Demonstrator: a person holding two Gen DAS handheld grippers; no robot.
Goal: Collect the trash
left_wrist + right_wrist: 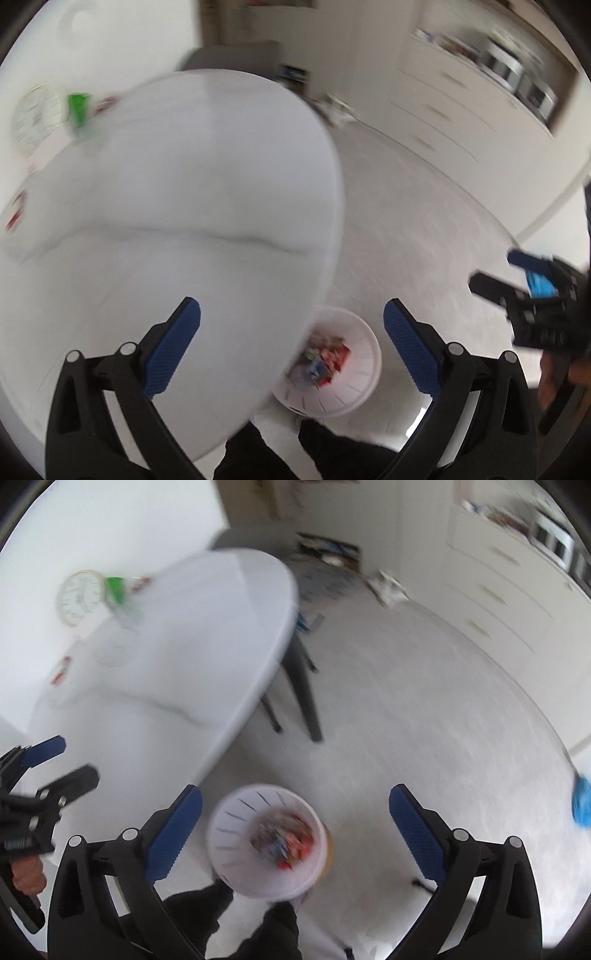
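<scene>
A white slotted bin (343,373) stands on the floor beside the round white table (177,206), with several colourful wrappers (323,360) inside. In the right wrist view the bin (236,834) lies below and between my right gripper's (295,830) open, empty fingers. My left gripper (291,347) is open and empty, above the table's near edge. The right gripper also shows at the right of the left wrist view (532,291), and the left gripper at the left of the right wrist view (55,764). Small red scraps (61,670) lie at the table's left. Both views are blurred.
A clock-like disc (79,596), a green object (116,587) and a clear item stand at the table's far left. A dark chair (299,672) is tucked under the table. White drawers (517,602) line the right wall. The person's dark feet (236,923) stand by the bin.
</scene>
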